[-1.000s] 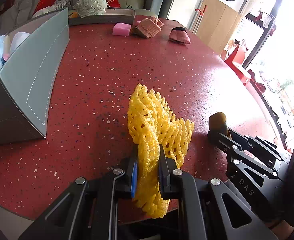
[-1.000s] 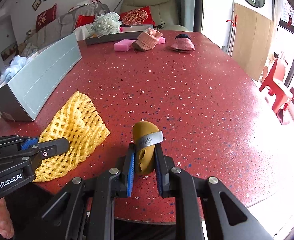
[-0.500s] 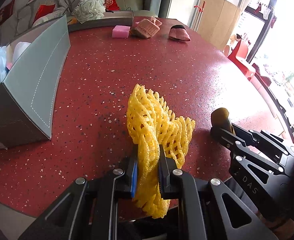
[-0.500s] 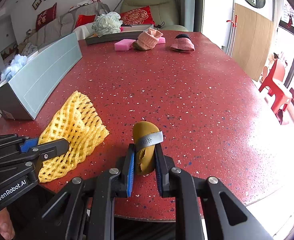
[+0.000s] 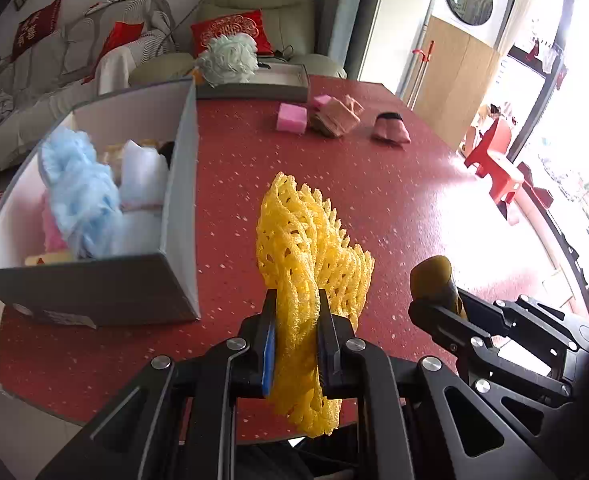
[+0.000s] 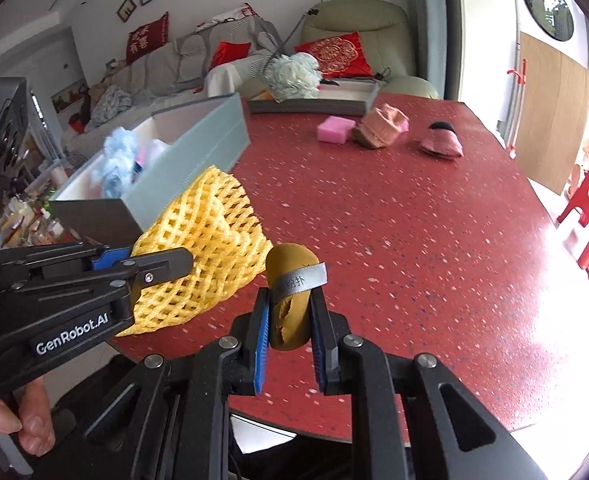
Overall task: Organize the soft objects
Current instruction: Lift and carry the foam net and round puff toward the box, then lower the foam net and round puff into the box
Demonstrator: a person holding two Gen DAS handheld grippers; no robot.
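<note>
Yellow foam net (image 5: 306,256) clamped in left gripper (image 5: 296,344), clear of red table (image 5: 394,200) | right gripper (image 6: 290,320) pinches mustard powder puff (image 6: 292,280), probably a puff | step: carrying both | next: over grey box (image 5: 182,184) wall, release among soft items

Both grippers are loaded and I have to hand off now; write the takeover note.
Left gripper: shut on the yellow foam net, off the table.
Right gripper: shut on the brown powder puff, also lifted.
Grey box: already holds soft items, including a blue bath pouf.
Left: drop both in; pink sponge, two pink slippers remain on the red table.
</note>
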